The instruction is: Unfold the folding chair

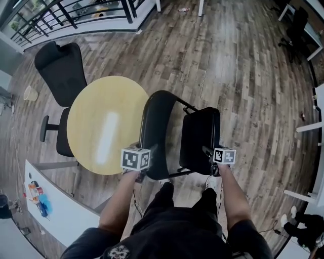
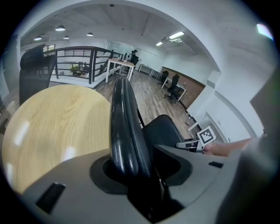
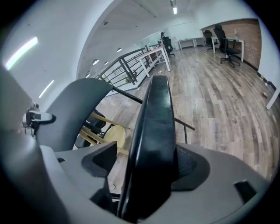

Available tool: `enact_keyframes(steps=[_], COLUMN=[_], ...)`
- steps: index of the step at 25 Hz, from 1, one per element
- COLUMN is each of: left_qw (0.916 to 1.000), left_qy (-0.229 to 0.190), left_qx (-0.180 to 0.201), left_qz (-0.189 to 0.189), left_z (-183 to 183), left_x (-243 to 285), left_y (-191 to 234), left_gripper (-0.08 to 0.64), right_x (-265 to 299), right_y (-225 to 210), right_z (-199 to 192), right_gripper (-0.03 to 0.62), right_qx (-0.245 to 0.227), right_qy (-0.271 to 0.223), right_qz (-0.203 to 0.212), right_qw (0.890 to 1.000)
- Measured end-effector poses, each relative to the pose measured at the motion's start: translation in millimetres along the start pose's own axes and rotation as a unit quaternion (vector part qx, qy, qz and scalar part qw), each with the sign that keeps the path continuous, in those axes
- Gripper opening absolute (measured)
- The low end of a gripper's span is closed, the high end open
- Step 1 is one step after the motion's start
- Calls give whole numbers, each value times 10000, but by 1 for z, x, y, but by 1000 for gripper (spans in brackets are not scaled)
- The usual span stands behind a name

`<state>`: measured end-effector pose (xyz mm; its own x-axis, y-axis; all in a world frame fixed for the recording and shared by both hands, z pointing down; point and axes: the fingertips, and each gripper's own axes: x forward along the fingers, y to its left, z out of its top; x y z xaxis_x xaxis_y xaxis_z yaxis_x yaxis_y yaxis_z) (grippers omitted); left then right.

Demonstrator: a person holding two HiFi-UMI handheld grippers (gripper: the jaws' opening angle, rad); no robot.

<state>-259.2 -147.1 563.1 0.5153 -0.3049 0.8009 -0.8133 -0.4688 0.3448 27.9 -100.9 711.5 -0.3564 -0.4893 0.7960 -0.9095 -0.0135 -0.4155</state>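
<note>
The black folding chair stands in front of me in the head view, its curved backrest (image 1: 154, 129) on the left and its seat panel (image 1: 201, 137) swung apart from it on the right. My left gripper (image 1: 140, 174) is at the backrest's near edge. In the left gripper view the backrest edge (image 2: 124, 131) runs between the jaws of the left gripper (image 2: 140, 170), with a dark gap on its right side. My right gripper (image 1: 211, 161) is at the seat's near corner. The seat edge (image 3: 155, 131) lies between the jaws of the right gripper (image 3: 146, 175), which stand wide.
A round pale wooden table (image 1: 104, 124) stands close to the left of the backrest. A black office chair (image 1: 61, 66) is behind it. There is a white desk (image 1: 61, 207) at lower left, a black railing (image 1: 61, 15) at top left and white desks (image 1: 311, 126) at right.
</note>
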Motion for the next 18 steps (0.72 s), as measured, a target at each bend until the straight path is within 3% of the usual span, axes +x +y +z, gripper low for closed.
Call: enact_keyframes(steps=[1,2,8,13,18], left_qw=[10000,9999,9973,9941,9930], left_qy=[16,46,410,601,651], left_qx=[-47,-90,-79,-135,-119], left_qz=[44,102,596,889,979], left_z=[-1,-2,-11,-17,-23], left_x=[5,9,46,74,108], left_y=[-3,-6,-28,-45,-78], left_gripper=[164,165,190,222,235], right_x=[-3,-5,-10,-14,-14], right_y=[-11,-24,-120,-187,-268], right_z=[0,-3,-22,-38,-57], right_gripper=[369,374,385,383,383], right_qx=[89,163,202,242,379], right_qy=[9,41,303,595,699], right_qz=[75,129,175,478,622], right_qw=[9999,9998,9992,9968,9949])
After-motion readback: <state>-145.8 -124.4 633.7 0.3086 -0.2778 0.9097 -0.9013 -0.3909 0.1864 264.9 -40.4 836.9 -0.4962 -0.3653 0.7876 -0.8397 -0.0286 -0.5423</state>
